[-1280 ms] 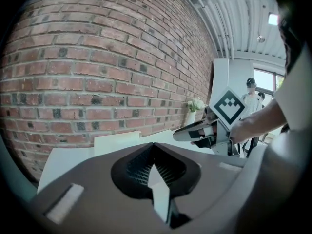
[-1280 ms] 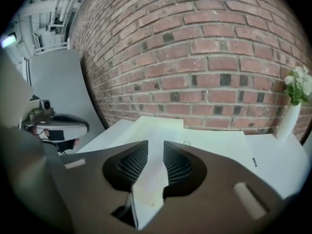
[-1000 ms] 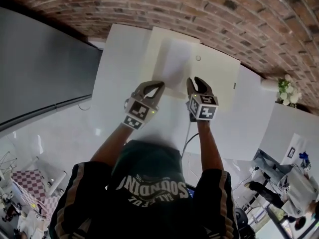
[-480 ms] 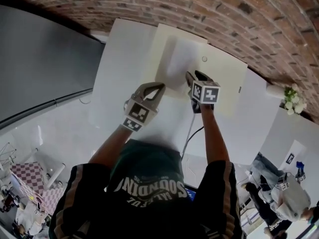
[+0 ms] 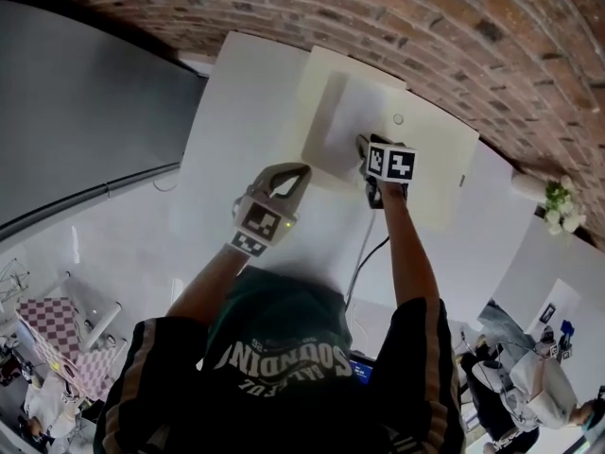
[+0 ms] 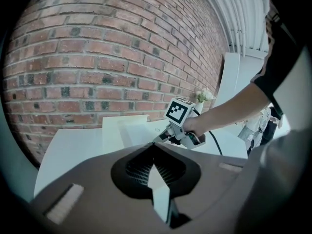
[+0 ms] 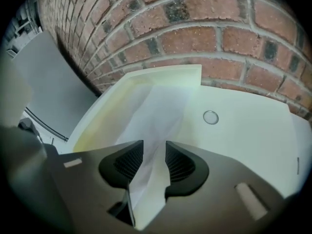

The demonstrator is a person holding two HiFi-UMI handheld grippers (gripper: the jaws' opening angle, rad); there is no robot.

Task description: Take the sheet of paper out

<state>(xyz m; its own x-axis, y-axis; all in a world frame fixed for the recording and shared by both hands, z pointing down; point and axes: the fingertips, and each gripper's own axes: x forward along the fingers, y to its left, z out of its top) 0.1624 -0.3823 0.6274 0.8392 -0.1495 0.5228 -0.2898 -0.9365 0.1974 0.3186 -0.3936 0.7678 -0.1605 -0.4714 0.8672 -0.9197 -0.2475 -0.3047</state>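
Now lining up: right gripper jaws wide, just closing a bit, white paper sheet between. Left gripper jaws clenched, empty. Next, pinch, pull from cream folder.

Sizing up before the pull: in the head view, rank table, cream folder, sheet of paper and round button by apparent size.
Largest to smallest: table, cream folder, sheet of paper, round button. None look alike.
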